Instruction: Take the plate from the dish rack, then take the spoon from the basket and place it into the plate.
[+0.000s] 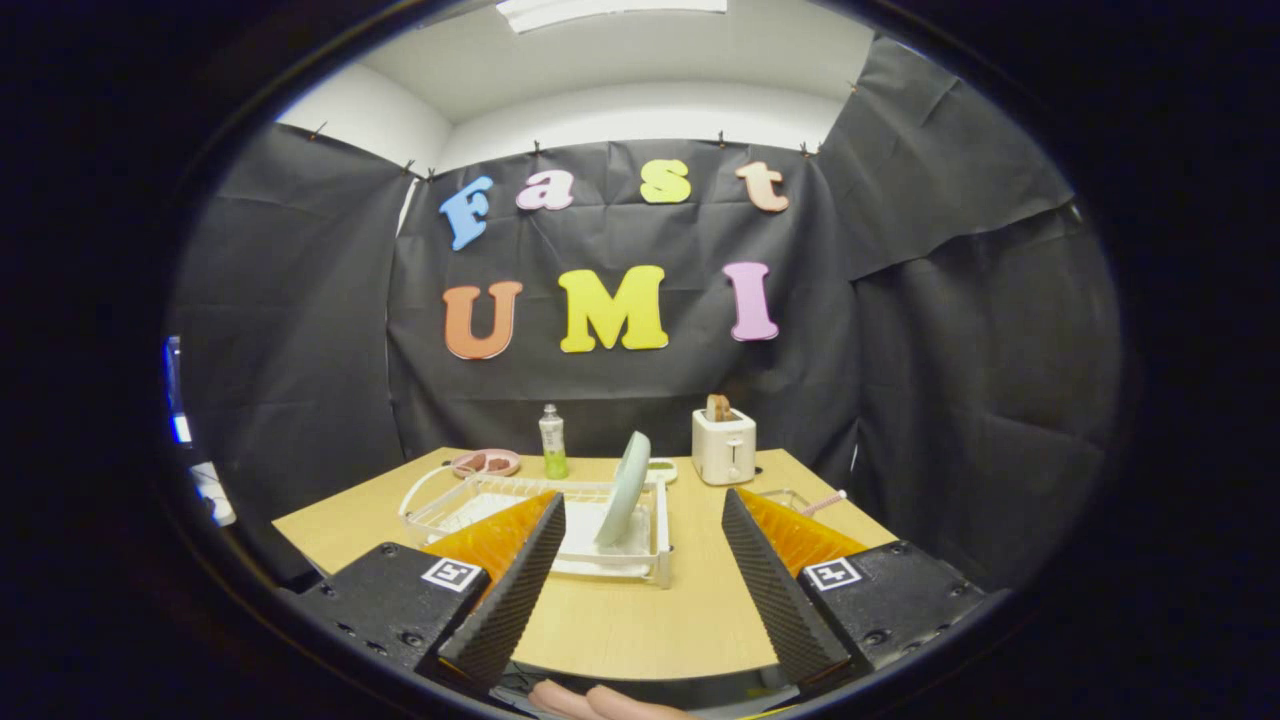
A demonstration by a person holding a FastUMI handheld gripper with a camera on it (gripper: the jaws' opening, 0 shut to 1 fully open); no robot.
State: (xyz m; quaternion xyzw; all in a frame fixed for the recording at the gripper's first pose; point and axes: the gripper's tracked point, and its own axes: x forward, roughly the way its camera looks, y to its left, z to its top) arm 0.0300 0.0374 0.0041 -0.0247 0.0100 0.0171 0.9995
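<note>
Gripper (640, 560) jaws spread wide, holding nothing, hovering over the near edge of the table (620, 620). Left to right: dish rack (520, 510) sits partly behind the left finger, the plate (624, 490) stands on edge in the rack's right end, just ahead of the fingers and slightly left of the gap's centre. Basket (790, 498) with the pink spoon (825, 501) handle lies behind the right finger. Best approach is probably to go forward, line the jaws across the plate's thin rim, then lift straight up.
</note>
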